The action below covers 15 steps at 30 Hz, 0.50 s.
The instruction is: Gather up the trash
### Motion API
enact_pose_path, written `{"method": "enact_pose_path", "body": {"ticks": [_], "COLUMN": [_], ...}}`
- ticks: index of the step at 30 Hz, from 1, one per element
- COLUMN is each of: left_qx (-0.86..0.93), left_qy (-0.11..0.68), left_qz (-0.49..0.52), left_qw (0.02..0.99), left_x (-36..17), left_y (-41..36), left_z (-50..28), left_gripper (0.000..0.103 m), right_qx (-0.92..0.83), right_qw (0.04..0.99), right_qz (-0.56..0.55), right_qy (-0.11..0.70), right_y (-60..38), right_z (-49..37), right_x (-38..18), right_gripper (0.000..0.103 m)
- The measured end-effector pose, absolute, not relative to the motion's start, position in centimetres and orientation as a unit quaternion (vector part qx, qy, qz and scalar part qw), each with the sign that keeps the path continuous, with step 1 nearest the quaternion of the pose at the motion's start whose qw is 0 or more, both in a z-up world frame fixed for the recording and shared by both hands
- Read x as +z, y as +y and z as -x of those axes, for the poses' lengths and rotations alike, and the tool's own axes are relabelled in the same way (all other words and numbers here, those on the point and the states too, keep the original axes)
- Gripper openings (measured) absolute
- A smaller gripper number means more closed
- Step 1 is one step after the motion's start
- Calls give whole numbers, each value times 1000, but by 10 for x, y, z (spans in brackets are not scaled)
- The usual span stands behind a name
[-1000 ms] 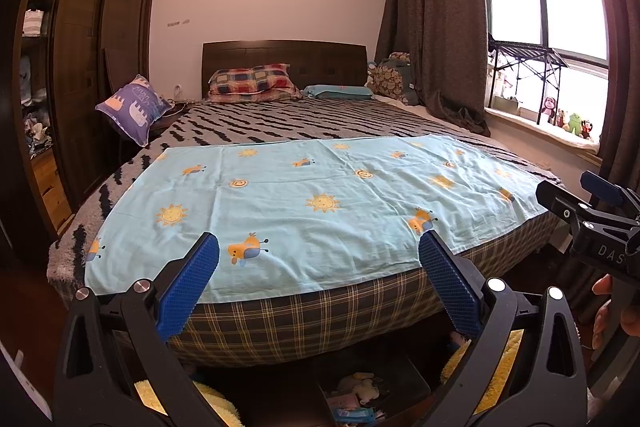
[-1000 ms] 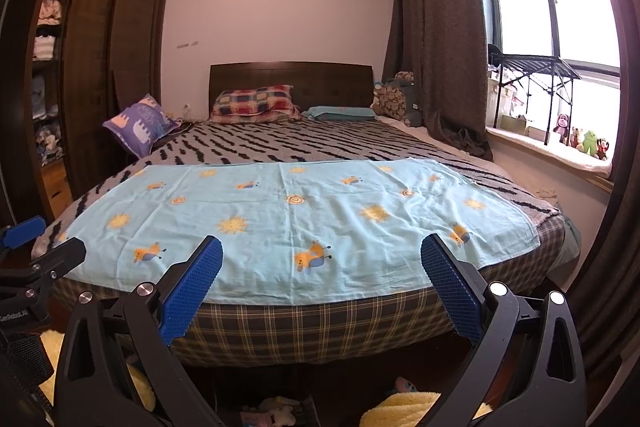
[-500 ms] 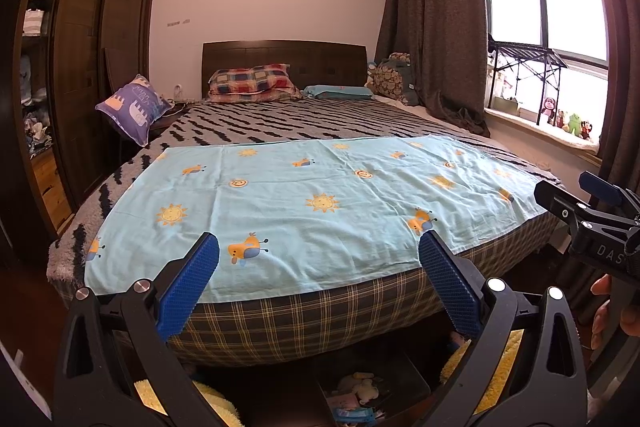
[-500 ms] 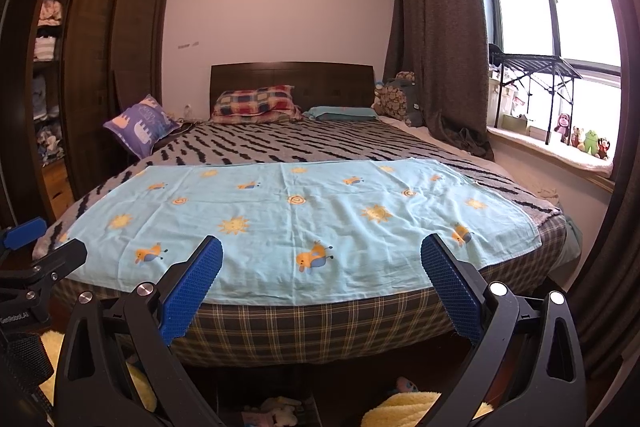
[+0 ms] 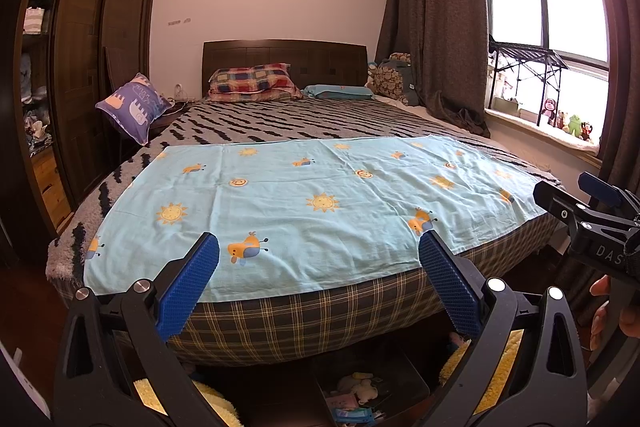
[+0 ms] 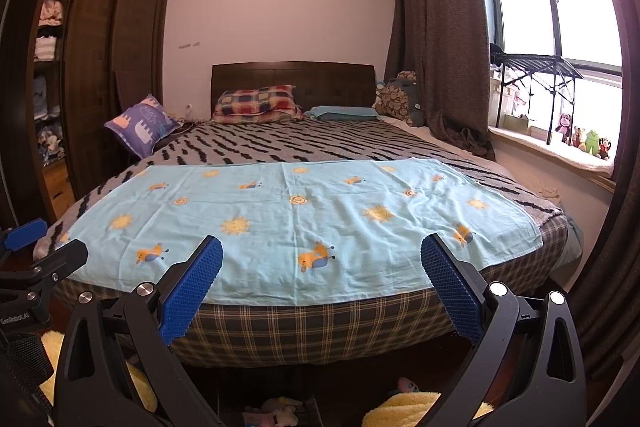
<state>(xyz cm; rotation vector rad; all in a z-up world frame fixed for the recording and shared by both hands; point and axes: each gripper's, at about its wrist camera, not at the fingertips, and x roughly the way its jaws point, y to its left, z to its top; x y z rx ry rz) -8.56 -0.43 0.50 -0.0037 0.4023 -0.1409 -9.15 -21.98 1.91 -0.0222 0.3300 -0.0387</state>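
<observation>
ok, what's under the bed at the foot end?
Under the bed, the left wrist view shows an open dark bin holding small plush toys and packets, with yellow fluffy fabric beside it. Deeper under is dark and partly hidden by the hand-held gripper frames.

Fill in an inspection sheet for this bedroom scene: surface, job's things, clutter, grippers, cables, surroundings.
Surface: light blue sheet spread flat over the striped blanket on the bed.
Job's things: no trash seen on the bed.
Clutter: small items in a box under the bed; yellow fluffy cloth on the floor.
Grippers: left gripper and right gripper open, empty.
Cables: nothing seen.
Surroundings: wardrobe, curtain, plush toys on the windowsill.
</observation>
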Motion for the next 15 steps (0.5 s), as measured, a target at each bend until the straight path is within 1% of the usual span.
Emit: {"method": "enact_pose_path", "body": {"ticks": [15], "left_qx": [-72], "left_qy": [202], "left_qz": [3], "left_qw": [977], "left_x": [3], "left_y": [-6], "left_z": [85], "left_gripper": [95], "right_qx": [-15], "right_qw": [986], "right_qz": [9], "right_qy": [166], "right_y": [-217], "right_z": [88], "right_x": [17], "right_gripper": [100]}}
